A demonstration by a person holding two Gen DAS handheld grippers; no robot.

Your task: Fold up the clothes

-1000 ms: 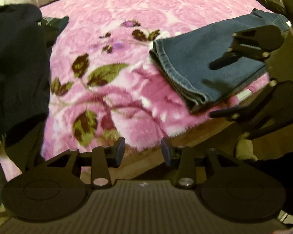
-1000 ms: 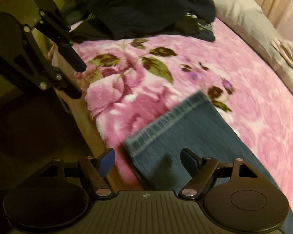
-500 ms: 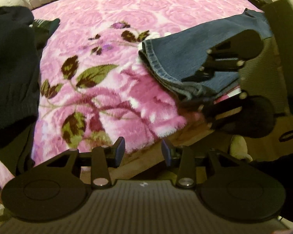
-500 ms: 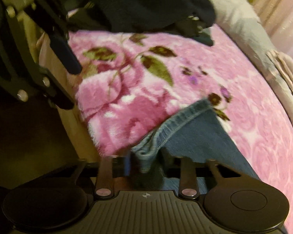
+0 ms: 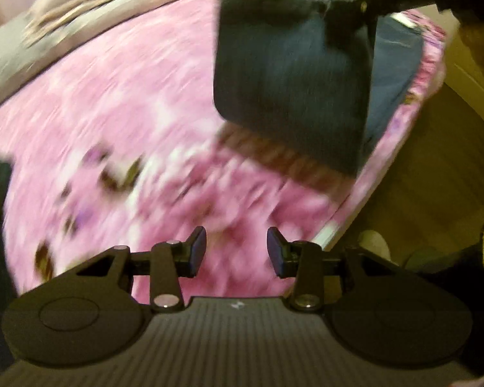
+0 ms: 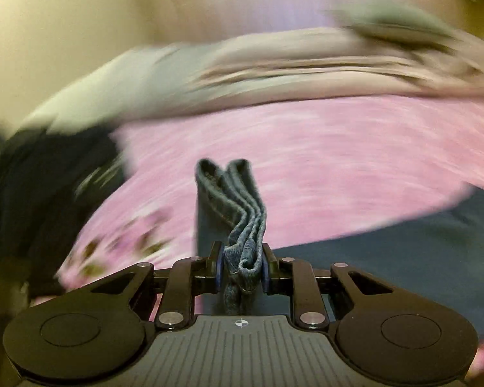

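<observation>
Step in hand, as a judgement: a fold pass on the blue denim jeans (image 6: 230, 213), hem end being carried over the rest of the garment.

Right gripper (image 6: 241, 269): fingers closing on the stacked hem layers of the jeans, pads pressing the denim from both sides. Several layers bunch between them, so it grips a folded edge and not a single ply. The hem stands up out of the grip and the leg hangs below it.

Left gripper (image 5: 236, 251): fingers part-way apart with nothing between them, hovering over the pink floral fleece blanket (image 5: 119, 122) near the bed edge.

Where the jeans are: one end lifted in the right gripper; in the left wrist view a dark slab of denim hangs in the air at upper right with the other gripper's black body above it. The remainder lies flat on the blanket toward the bed's right edge. Both views are motion-blurred, so the exact lie of the flat part is hard to tell.

A dark garment pile (image 6: 48, 174) sits at the left of the bed, apart from the jeans.

Next move likely calls for:
- laying the hem down square on the flat part, edges aligned
- letting go only once the cloth is down
- the free left gripper pinning or smoothing the fold line

Risk: layers slipping unevenly out of the pinch.
</observation>
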